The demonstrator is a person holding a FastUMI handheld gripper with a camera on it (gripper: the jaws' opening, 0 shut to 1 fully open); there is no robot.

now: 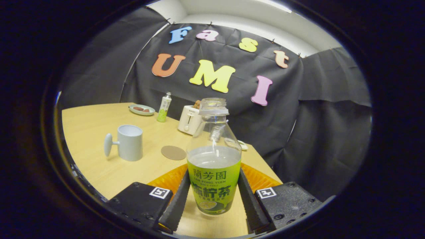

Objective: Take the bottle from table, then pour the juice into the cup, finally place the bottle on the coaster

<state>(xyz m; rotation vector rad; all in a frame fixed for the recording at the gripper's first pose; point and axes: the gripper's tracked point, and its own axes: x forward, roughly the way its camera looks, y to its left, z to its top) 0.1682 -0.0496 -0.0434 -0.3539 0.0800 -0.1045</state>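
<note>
Gripper (214, 196) closed on the labelled waist of the uncapped juice bottle (214, 159), both fingers pressing. Bottle about half full: moderately light, thin plastic, crushable, spill-prone. Mug (129, 142) at ten o'clock; coaster (173, 152) at eleven.

Bottle (214, 159) btwn tongs (214, 199); coaster (173, 152) just beyond, cup (127, 142) left of coaster.

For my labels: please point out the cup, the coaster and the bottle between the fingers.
cup (131, 143): gripper view, on its side wall.
coaster (173, 152): gripper view, on its flat top.
bottle (214, 184): gripper view, on its label.
</note>
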